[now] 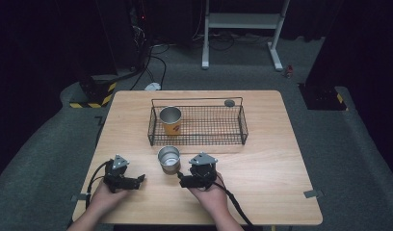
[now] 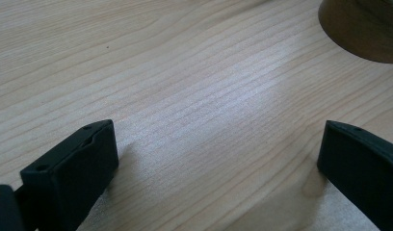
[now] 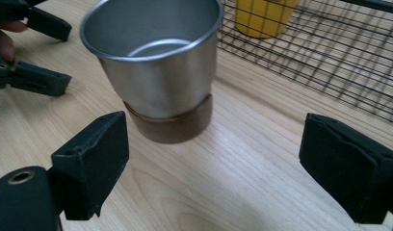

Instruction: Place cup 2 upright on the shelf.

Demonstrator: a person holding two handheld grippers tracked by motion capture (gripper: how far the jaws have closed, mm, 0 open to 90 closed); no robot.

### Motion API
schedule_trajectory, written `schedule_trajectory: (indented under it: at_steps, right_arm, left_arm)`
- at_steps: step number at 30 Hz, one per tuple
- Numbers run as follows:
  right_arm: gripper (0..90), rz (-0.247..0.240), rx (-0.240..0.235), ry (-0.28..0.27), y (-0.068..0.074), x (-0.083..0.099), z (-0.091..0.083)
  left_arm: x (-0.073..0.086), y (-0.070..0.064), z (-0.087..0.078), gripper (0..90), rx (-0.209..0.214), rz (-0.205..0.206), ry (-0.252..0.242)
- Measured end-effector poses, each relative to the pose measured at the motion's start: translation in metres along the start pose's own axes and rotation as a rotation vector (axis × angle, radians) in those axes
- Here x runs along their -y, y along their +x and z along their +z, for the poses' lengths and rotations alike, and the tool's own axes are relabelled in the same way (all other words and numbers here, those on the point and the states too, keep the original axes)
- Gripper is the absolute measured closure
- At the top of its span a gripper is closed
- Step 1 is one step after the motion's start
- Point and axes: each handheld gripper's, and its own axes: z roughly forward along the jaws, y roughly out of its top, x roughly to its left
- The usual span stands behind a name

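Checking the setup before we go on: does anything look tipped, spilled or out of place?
Nothing stands out. The steel cup stands upright on the table, the yellow cup upright in the wire basket, no spill visible.

No legible text, brand or number was found. The yellow cup in the wire basket bore a reddish mark, too small to read.

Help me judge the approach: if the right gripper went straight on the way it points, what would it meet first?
Most likely the steel cup on its brown base, standing just ahead between the open jaws of the right gripper; the wire basket lies beyond.
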Motion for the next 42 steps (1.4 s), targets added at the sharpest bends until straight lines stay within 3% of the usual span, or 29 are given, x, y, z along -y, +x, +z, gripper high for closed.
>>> schedule_trajectory:
  at_steps: [7, 18, 23, 35, 39, 42]
  right_arm:
    - [9.6, -0.002, -0.038, 0.001, 0.01, -0.004, 0.01]
    - [9.5, -0.018, -0.057, -0.002, 0.018, -0.012, 0.02]
    - [9.5, -0.004, -0.055, 0.004, 0.02, -0.014, 0.025]
    - [9.5, -0.038, -0.068, 0.002, 0.026, -0.022, 0.038]
    - [9.8, -0.018, -0.056, 0.002, 0.024, -0.021, 0.045]
    - [10.0, -0.053, -0.057, -0.007, 0.027, -0.022, 0.049]
  left_arm:
    - [0.0, 0.0, 0.0, 1.0, -0.002, 0.0, 0.0]
    - [0.001, 0.0, -0.001, 0.9, -0.005, -0.007, 0.001]
    - [0.001, 0.0, -0.001, 0.7, -0.005, -0.006, -0.002]
    - [0.001, 0.0, -0.001, 0.5, 0.002, -0.003, 0.0]
    - [0.001, 0.0, -0.001, 0.5, 0.001, -0.001, 0.0]
    - [0.001, 0.0, -0.001, 0.5, 0.003, 0.0, -0.001]
